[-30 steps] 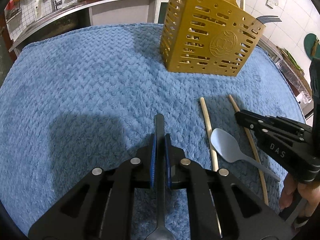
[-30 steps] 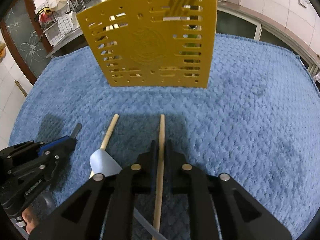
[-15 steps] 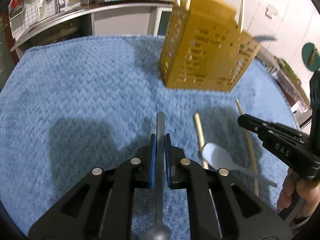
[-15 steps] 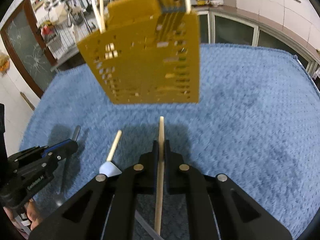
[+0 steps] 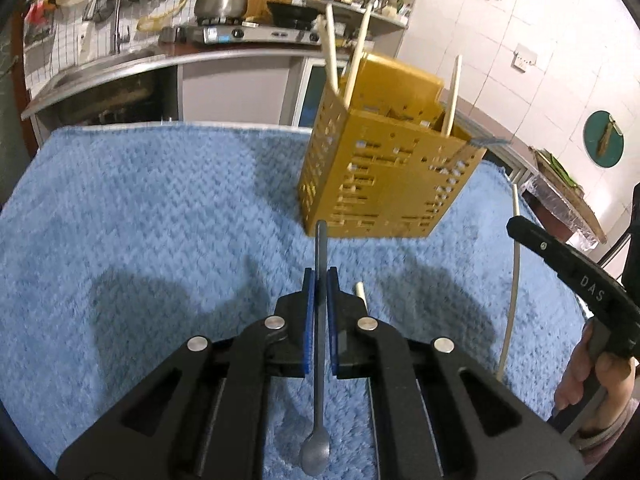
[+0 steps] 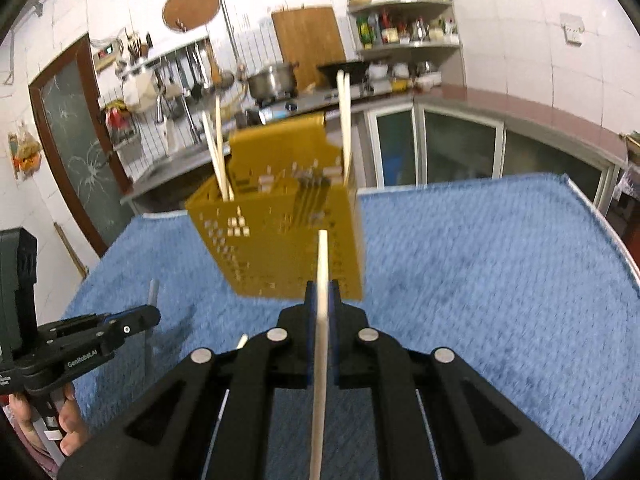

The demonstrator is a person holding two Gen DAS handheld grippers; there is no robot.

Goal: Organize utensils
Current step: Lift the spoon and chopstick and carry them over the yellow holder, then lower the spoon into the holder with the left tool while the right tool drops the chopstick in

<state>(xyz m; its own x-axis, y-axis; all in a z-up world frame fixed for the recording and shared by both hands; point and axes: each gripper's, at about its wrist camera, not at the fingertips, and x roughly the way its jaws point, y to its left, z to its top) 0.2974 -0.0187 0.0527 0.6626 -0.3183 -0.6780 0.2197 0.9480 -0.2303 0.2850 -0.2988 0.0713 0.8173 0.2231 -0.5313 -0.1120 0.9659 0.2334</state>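
Observation:
My left gripper point(image 5: 320, 276) is shut on the handle of a grey metal spoon point(image 5: 319, 360), and its jaws are still closing tighter on it. The spoon's bowl hangs back under the gripper, above the blue blanket point(image 5: 160, 220). My right gripper point(image 6: 322, 288) is shut on a pale wooden chopstick point(image 6: 322, 320), also clear of the blanket. A yellow slotted utensil holder point(image 5: 384, 184) point(image 6: 288, 240) stands ahead of both, with several chopsticks upright inside. Each gripper appears in the other's view: the right gripper point(image 5: 560, 256) and the left gripper point(image 6: 100, 336).
The tip of another chopstick point(image 5: 360, 292) lies on the blanket between the grippers. A person's hands point(image 5: 592, 380) point(image 6: 60, 432) grip the handles. Behind the blanket runs a kitchen counter point(image 5: 200, 60) with a stove, a pot and hanging tools.
Both grippers have risen off the blanket, the left with the spoon and the right with the chopstick. Both views have tilted up toward the holder's top and the kitchen behind it.

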